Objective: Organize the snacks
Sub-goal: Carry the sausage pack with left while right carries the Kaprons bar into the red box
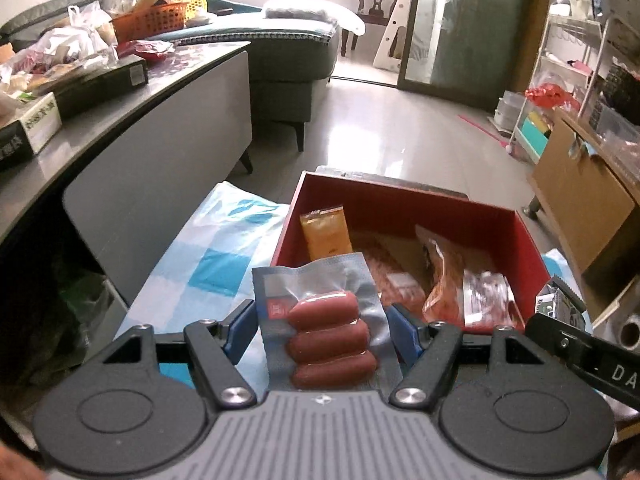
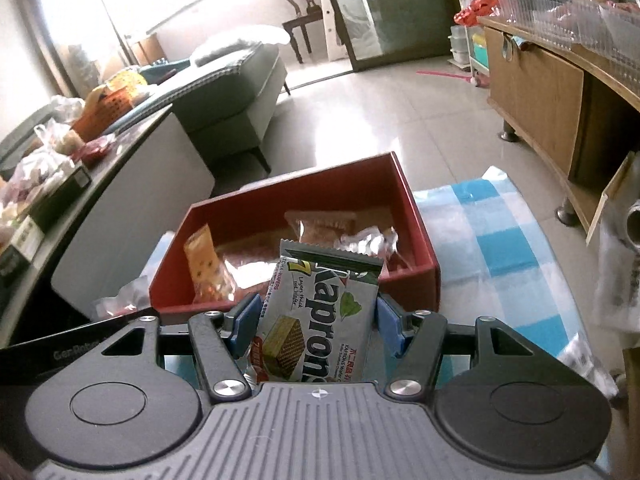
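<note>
Wafer packet (image 2: 320, 316), near centre: "Kaprons", large "7", "Layers thick". Black gripper body (image 2: 64, 354), near left: "Gen-Robot", partly cut off.

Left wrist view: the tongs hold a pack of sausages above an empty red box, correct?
Not quite. The left tongs do hold the sausage pack, but the red box is not empty: the left wrist view shows several snack packets inside.

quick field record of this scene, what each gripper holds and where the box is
left gripper: shut on sausage pack
right gripper: shut on wafer pack
red box: open, ahead of both grippers, on blue checked sheet
box contents: orange packet plus other wrapped snacks
task state: both packs not yet in box
</note>
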Action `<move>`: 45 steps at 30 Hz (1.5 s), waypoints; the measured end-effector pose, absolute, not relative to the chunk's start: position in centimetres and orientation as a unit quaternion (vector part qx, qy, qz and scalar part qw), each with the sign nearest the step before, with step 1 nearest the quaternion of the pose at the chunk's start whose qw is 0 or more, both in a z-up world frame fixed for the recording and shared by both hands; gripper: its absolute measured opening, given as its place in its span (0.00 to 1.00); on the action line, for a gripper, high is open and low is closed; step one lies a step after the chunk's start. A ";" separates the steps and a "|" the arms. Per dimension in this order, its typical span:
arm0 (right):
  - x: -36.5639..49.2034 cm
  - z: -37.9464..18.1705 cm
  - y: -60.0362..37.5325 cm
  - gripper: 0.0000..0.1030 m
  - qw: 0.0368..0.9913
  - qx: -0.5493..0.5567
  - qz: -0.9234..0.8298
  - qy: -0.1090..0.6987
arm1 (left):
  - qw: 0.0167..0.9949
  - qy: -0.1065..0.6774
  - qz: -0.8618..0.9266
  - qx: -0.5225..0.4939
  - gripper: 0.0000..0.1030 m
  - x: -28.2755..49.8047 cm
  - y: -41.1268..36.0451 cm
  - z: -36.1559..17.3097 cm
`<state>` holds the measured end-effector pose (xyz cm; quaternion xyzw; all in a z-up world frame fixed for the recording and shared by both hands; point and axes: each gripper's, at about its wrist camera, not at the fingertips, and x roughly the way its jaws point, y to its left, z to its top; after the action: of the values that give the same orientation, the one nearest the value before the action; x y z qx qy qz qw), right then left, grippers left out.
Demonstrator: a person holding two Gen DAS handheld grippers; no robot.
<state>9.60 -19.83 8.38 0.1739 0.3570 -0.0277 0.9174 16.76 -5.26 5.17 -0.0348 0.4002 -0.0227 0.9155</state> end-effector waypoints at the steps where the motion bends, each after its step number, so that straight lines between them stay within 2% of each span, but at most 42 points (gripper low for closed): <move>1: 10.2 8.4 -19.9 0.66 0.918 0.176 -0.028 0.354 | 0.916 0.398 -0.023 -0.034 0.63 17.2 -5.4 5.2; 14: 16.5 7.4 -19.7 0.66 0.922 0.165 -0.031 0.350 | 0.929 0.370 -0.024 -0.022 0.63 23.0 -6.4 5.1; 28: 19.2 5.3 -20.2 0.66 0.922 0.154 -0.043 0.354 | 0.924 0.382 -0.027 -0.022 0.63 25.7 -7.2 3.0; 36: 19.2 5.9 -20.1 0.75 0.926 0.145 -0.050 0.344 | 0.923 0.383 -0.027 0.002 0.65 25.7 -7.9 2.9; 45: 18.9 6.6 -20.0 0.76 0.928 0.142 -0.050 0.340 | 0.926 0.376 -0.028 -0.004 0.65 25.0 -7.7 4.2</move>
<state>18.87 -20.04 6.60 0.1417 0.3405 -0.0502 0.9281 25.03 -7.66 4.15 -0.0044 0.3757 -0.0277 0.9263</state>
